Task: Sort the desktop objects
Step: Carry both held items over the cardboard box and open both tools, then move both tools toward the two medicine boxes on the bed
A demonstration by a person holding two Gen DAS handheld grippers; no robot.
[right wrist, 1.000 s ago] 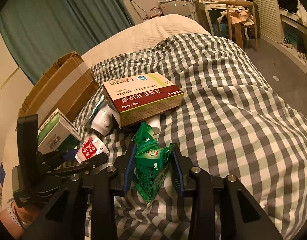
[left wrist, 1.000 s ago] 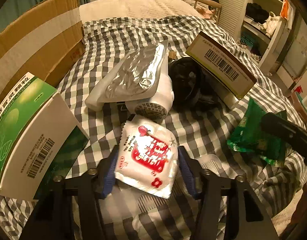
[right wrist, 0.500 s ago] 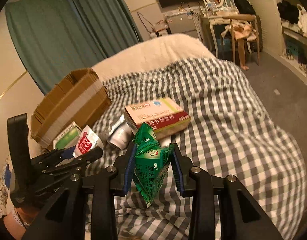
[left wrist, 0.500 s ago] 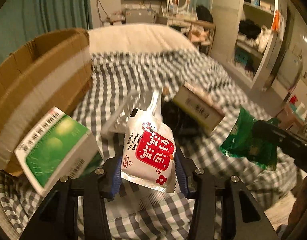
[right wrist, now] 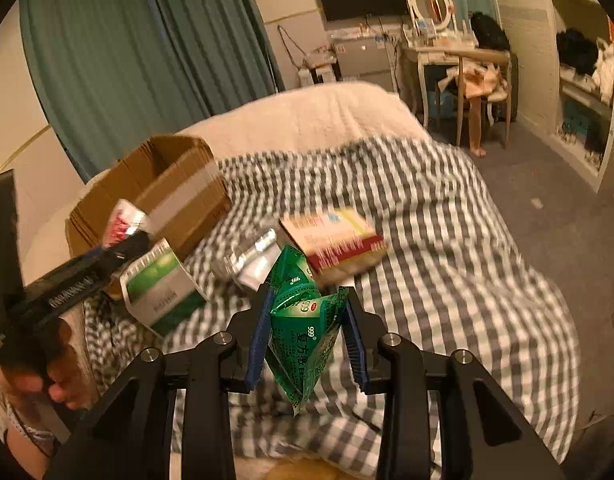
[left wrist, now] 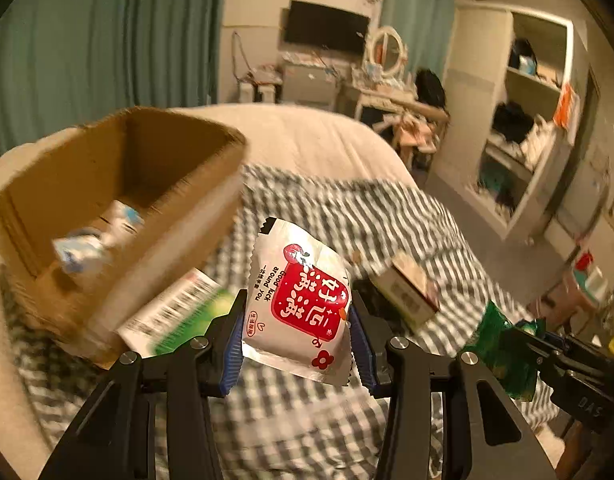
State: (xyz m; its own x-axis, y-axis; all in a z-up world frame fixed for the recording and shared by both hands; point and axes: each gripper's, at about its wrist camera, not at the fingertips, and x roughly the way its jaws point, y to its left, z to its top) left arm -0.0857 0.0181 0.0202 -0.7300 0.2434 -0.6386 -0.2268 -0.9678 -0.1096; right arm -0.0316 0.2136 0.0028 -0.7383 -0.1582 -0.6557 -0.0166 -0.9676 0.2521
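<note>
Above the checked bed [left wrist: 307,420], your left gripper [left wrist: 295,332] pinches a white packet [left wrist: 297,304]; your right gripper [right wrist: 307,334] pinches a green packet [right wrist: 305,332].

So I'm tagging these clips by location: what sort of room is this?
Most likely a bedroom: a bed under a checked blanket, a dressing table with a round mirror, and open wardrobe shelves holding clothes.

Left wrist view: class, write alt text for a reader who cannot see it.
The left gripper is shut on a white and red snack packet, held above a checked bedspread. An open cardboard box stands to the left, holding small items.
</note>
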